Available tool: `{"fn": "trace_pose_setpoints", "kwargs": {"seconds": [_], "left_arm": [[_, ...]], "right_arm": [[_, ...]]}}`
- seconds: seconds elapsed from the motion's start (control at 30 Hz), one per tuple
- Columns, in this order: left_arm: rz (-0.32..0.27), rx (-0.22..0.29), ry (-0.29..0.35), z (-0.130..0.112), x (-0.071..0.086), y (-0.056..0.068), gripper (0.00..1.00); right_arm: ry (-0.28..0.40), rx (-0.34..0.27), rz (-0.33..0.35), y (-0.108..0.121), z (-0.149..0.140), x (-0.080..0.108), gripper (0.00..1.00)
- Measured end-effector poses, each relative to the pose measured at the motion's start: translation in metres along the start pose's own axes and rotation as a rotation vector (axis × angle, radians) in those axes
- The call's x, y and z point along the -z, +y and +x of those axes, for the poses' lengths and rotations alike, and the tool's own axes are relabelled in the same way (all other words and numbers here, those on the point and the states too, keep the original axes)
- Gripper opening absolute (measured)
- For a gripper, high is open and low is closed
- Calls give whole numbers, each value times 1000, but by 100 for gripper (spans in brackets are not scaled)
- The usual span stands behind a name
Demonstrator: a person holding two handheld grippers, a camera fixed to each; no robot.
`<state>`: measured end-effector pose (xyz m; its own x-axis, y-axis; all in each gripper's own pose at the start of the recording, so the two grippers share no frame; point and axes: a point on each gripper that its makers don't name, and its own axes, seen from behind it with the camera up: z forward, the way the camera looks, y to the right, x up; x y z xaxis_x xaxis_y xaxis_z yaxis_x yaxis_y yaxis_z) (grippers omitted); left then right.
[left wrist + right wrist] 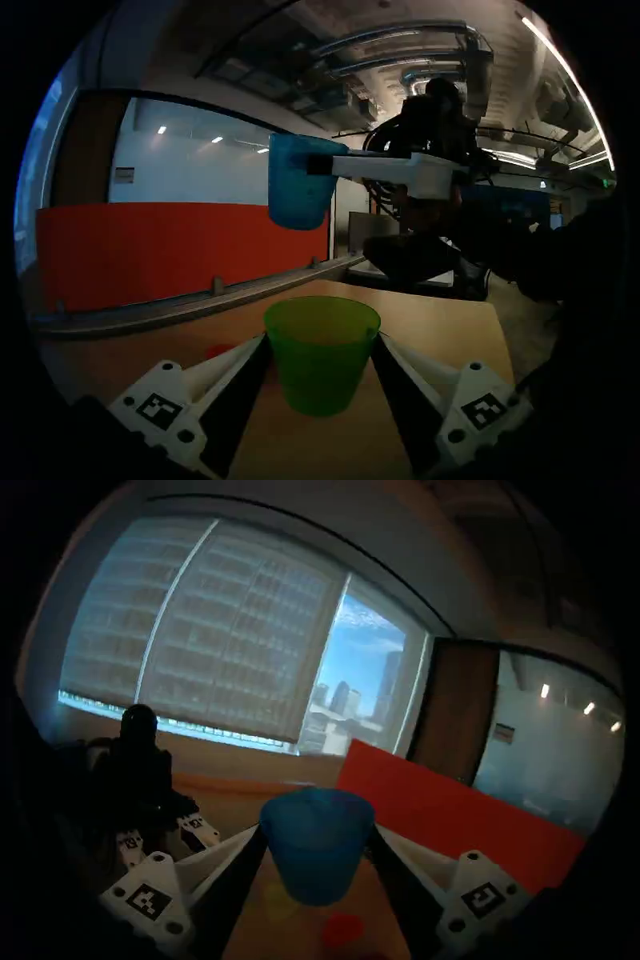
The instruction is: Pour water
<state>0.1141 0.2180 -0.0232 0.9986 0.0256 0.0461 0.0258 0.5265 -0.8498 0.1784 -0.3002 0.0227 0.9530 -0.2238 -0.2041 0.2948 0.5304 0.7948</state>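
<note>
While the green cup (pixel 322 368) stands upright between the two fingers of the left tool (pixel 322 344), low over the wooden desk (pixel 448 320), the blue cup (pixel 298 192) hangs higher up and a little to the left of it in the left gripper view, also upright. It sits at the end of the right tool (pixel 314 164), whose white body reaches in from the right.

Whether either cup has water in it I cannot tell, nor whether the green cup's base touches the desk. The hand behind the right tool is just a dark shape. A small red thing (pixel 218 350) on the desk is half hidden by a finger of the left tool. In the right gripper view the left tool is a shadowy shape at lower left, its fingers too dark to make out.

Both fingers of the left tool press the green cup's sides. The right tool is clamped on the blue cup, which rides squarely between its fingers.
</note>
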Motion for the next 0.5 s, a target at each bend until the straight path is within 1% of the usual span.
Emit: {"fn": "trace_pose_setpoints", "kwargs": {"seconds": [0.1, 0.2, 0.3, 0.5], "left_arm": [[1, 1, -3, -1, 0, 0, 84], [0, 1, -7, -1, 0, 0, 85], [2, -2, -13, -3, 0, -1, 84], [9, -8, -31, -6, 0, -5, 85]], "right_arm": [[11, -91, 18, 0, 0, -1, 89], [21, -150, 23, 2, 1, -1, 89], [20, -175, 21, 5, 0, 0, 89], [-5, -169, 9, 6, -10, 4, 90]]}}
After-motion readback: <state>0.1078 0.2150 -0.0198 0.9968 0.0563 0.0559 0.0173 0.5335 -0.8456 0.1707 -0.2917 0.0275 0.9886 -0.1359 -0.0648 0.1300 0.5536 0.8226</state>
